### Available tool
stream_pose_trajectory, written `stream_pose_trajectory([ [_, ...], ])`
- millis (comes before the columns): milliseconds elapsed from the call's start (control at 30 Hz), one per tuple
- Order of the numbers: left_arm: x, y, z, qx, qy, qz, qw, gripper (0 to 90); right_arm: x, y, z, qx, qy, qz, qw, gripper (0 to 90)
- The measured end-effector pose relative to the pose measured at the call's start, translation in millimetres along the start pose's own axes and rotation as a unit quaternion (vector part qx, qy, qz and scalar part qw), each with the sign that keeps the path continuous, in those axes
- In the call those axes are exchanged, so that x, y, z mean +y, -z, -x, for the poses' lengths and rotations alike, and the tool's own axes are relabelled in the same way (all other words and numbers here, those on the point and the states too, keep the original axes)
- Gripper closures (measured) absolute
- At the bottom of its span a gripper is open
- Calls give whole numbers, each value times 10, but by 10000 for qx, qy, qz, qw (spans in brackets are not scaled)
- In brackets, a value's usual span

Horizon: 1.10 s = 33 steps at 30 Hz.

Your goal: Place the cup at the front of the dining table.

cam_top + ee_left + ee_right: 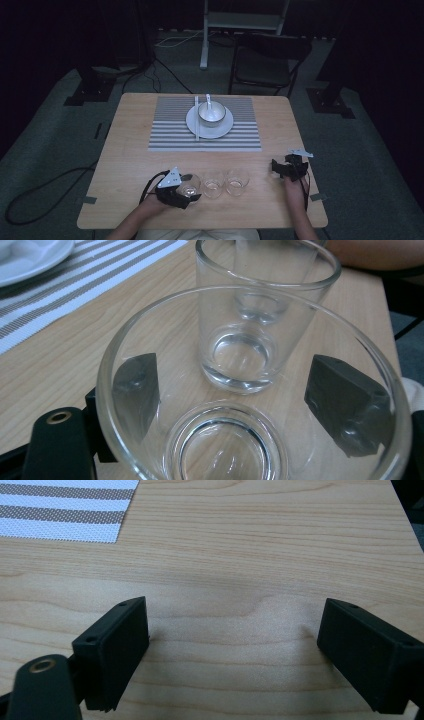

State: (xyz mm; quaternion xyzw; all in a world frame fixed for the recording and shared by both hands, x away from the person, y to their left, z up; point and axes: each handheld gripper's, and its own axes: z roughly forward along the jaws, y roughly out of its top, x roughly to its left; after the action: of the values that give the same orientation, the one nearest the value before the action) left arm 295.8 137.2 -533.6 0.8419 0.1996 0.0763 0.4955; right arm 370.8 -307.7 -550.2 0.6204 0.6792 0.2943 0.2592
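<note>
You're working in a recording studio or lab, not a home: black curtains surround a lone wooden table (pixel 150 165) on grey carpet. Cables (pixel 35 192) trail across the floor (some taped down), beside a folding chair (pixel 265 62) and stand bases (pixel 92 90).

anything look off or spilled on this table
Nothing stands out. The three glasses stand upright and empty in a row, the left gripper clamped on the leftmost; the bowl sits squarely on its plate.

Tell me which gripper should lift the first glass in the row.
Left. The left gripper already has its jaws closed around the leftmost glass. The right gripper stands open over bare table, apart from the glasses.
</note>
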Motion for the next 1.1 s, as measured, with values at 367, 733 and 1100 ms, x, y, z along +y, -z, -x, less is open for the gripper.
stream_pose_trajectory([
  [367,59,115,-40,134,-25,149,9998,200,0,0,-1,-1,0,-1,10000,125],
  [733,168,217,-149,343,54,225,9991,200,0,0,-1,-1,-2,-2,10000,124],
  [1100,439,339,-343,754,44,512,9958,200,0,0,-2,-2,-9,-3,10000,124],
])
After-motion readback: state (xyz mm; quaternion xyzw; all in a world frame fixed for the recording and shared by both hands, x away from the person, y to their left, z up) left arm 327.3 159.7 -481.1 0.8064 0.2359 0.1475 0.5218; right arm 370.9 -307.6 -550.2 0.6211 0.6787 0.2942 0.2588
